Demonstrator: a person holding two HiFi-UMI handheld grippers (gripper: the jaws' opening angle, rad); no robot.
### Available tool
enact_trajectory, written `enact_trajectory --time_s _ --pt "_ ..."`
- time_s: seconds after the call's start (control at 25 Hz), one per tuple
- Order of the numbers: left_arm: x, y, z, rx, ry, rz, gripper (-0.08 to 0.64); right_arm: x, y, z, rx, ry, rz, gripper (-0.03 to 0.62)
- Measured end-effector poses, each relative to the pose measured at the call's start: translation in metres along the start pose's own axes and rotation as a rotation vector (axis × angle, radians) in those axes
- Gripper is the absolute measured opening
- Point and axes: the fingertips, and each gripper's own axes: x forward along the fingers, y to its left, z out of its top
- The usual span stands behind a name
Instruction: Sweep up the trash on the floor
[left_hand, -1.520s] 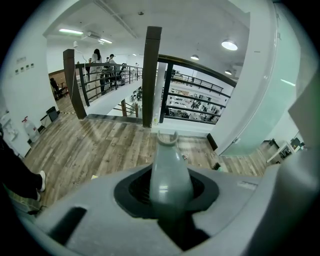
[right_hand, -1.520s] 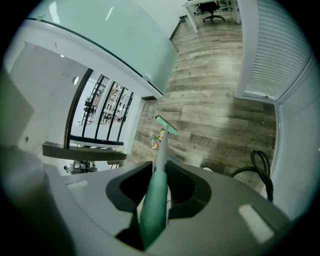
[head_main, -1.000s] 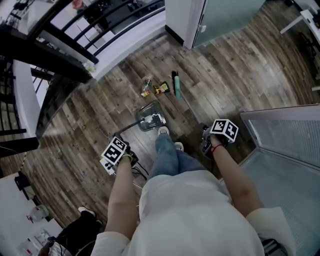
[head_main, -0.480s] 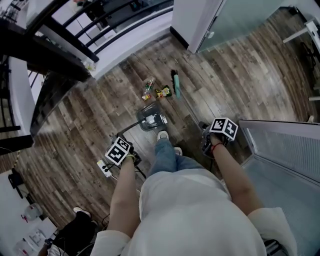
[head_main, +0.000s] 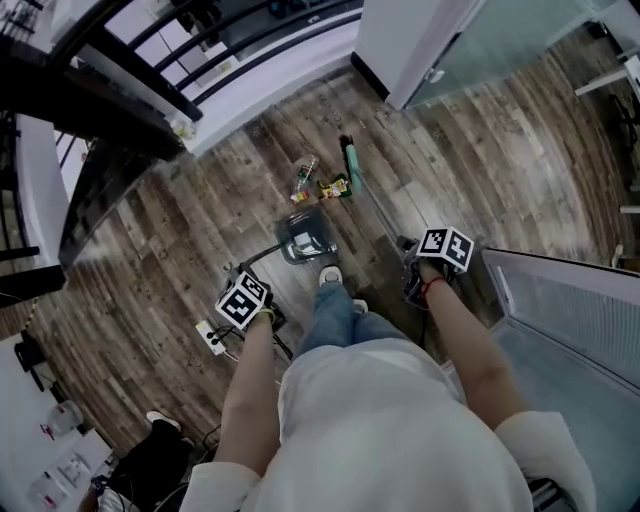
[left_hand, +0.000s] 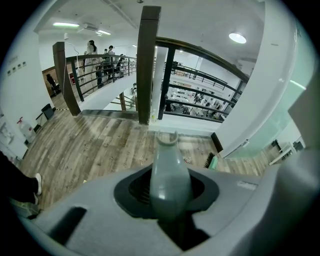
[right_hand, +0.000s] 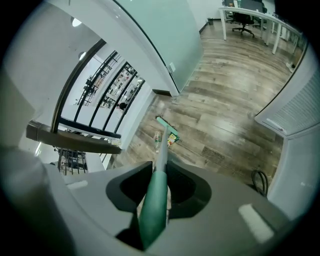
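In the head view my left gripper (head_main: 252, 305) is shut on the long handle of a grey dustpan (head_main: 305, 238), which rests on the wood floor ahead of my shoe. My right gripper (head_main: 420, 268) is shut on the handle of a green broom; its head (head_main: 350, 160) lies just beyond the trash. The trash is a plastic bottle (head_main: 305, 175) and a yellow wrapper (head_main: 333, 187). The left gripper view has the grey dustpan handle (left_hand: 167, 170) clamped between the jaws. In the right gripper view the green broom handle (right_hand: 154, 205) runs down to the broom head (right_hand: 167, 127), beside the bottle (right_hand: 157, 140).
A white power strip (head_main: 208, 336) with cables lies on the floor by my left hand. A black railing (head_main: 150, 100) borders the upper left. A glass door (head_main: 470, 40) stands at the upper right and a white grille panel (head_main: 570, 300) at the right. A black cable (right_hand: 257, 181) lies near that panel.
The head view has drifted a little. The broom head sits slightly farther out and closer to the wrapper. Both grippers keep their hold on the handles.
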Motion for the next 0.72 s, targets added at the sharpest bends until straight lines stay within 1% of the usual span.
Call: enact_trajectory --time_s 0.2,0.32,0.48,0.56,0.72 --pt "0.004 -0.002 0.004 0.034 0.010 -0.009 0.100 0.022 0.015 0.012 -0.044 0.009 -0.021 0.094" --pt "0.005 -0.003 0.000 0.031 0.011 -0.018 0.100 0.035 0.024 0.021 -0.081 0.015 -0.037 0.094" --pt "0.004 -0.006 -0.002 0.019 0.005 0.001 0.100 0.053 0.033 0.028 -0.137 0.030 -0.054 0.094" --pt "0.004 -0.010 -0.002 0.010 0.005 0.014 0.100 0.061 0.038 0.031 -0.177 0.036 -0.065 0.094" --pt "0.006 -0.016 -0.003 -0.026 0.002 0.047 0.100 0.079 0.047 0.034 -0.291 0.067 -0.102 0.094"
